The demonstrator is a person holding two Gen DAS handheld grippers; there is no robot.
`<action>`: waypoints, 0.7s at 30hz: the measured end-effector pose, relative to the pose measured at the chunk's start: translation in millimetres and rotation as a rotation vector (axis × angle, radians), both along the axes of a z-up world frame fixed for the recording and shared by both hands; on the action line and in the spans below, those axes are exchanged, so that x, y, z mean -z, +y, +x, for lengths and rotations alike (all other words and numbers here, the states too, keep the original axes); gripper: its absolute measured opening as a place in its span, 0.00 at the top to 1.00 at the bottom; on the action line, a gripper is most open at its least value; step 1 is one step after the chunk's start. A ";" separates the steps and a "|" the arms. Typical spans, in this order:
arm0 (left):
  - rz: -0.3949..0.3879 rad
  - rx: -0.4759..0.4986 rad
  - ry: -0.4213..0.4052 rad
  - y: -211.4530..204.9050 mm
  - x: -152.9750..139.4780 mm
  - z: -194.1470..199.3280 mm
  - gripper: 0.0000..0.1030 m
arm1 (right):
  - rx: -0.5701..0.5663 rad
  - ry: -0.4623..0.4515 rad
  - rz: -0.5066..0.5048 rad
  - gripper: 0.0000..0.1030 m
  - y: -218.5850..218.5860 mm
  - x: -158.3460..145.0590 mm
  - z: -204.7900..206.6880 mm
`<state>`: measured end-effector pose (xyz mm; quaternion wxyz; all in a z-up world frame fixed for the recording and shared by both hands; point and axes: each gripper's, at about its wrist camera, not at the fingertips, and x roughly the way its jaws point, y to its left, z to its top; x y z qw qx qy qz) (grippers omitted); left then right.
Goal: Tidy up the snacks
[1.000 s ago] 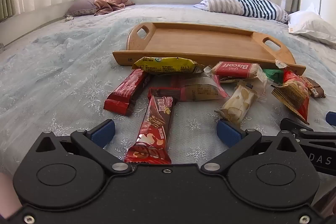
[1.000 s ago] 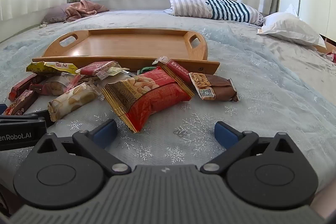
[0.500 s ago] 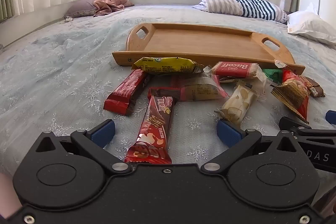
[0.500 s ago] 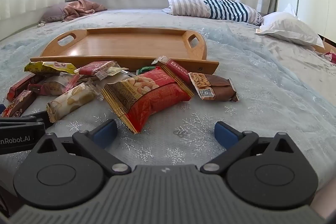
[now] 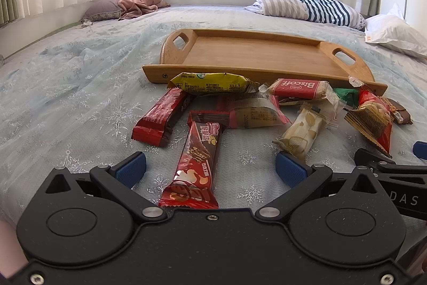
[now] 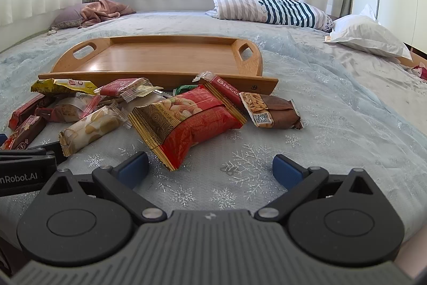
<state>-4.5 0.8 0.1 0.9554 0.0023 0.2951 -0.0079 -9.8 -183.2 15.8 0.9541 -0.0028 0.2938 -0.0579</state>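
Note:
Several wrapped snacks lie in a heap on the bed in front of an empty wooden tray (image 5: 256, 58) (image 6: 165, 58). My left gripper (image 5: 210, 168) is open, low over the near end of a long red wafer bar (image 5: 198, 159) that runs between its blue pads. Beyond it lie a dark red bar (image 5: 160, 119), a yellow pack (image 5: 210, 83), a Biscoff pack (image 5: 299, 88) and a cream pack (image 5: 301, 131). My right gripper (image 6: 210, 168) is open and holds nothing. A red and gold nut bag (image 6: 186, 122) lies just ahead of it, with a brown bar (image 6: 272, 111) to the right.
The pale blue bedspread (image 6: 347, 124) stretches free to the right of the heap. A striped pillow (image 6: 269, 8) and a white pillow (image 6: 368, 36) lie at the back right. A pink cloth (image 5: 138, 3) sits at the back left, under curtained windows.
Both views have crept slightly forward toward the snacks. Both grippers stay open and no snack has moved.

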 end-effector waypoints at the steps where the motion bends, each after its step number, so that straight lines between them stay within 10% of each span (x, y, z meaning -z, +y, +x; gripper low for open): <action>1: 0.000 0.000 0.000 0.2 -0.1 -0.2 0.00 | 0.000 0.000 0.000 0.00 -0.3 0.0 -0.1; 21: -0.001 0.001 0.000 0.8 0.1 -0.3 0.00 | -0.005 0.010 0.005 0.00 -1.9 -0.9 1.7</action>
